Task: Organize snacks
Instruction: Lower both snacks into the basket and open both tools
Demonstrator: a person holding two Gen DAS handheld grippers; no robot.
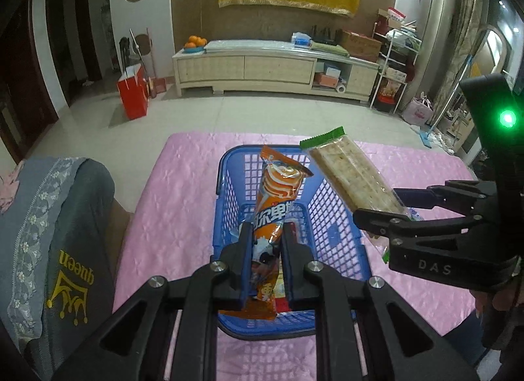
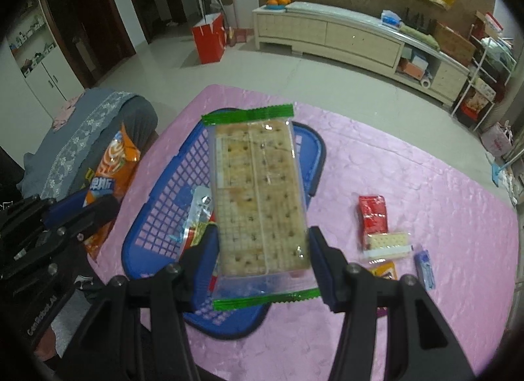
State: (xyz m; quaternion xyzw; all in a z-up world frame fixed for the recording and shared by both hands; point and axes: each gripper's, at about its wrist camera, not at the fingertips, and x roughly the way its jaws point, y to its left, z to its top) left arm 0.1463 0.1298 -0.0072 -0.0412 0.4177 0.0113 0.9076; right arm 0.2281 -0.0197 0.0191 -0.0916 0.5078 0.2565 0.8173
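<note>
Pink quilted cloth (image 2: pixel 409 184) covers the table, and a blue plastic basket (image 1: pixel 340 233) with mesh walls sits in the middle of it. Left gripper (image 1: pixel 267 250) has its jaws clamped on an orange snack packet (image 1: pixel 278 191), holding it pretty much upright right over the basket. Right gripper (image 2: pixel 262 250) has its jaws squeezed on the sides of a clear cracker pack (image 2: pixel 258 197) with green sealed ends, held flat-ish above the basket too; from the left wrist view that pack (image 1: pixel 353 174) is tilted and sits just to the right of the orange one, not touching it. Some wrappers are already lying in the basket, a silvery one (image 2: pixel 198 214) is the easiest to make out.

Off to the right on the cloth there's a small bunch of loose snacks: a red packet (image 2: pixel 372 214), a little cracker pack (image 2: pixel 388 243) right against it, a small blue packet (image 2: pixel 424 268) nearby, and an orange-yellow one (image 2: pixel 383 271) half hidden behind the gripper finger. Grey cover with lace trim (image 1: pixel 49 217) sits beside the table on the left.
</note>
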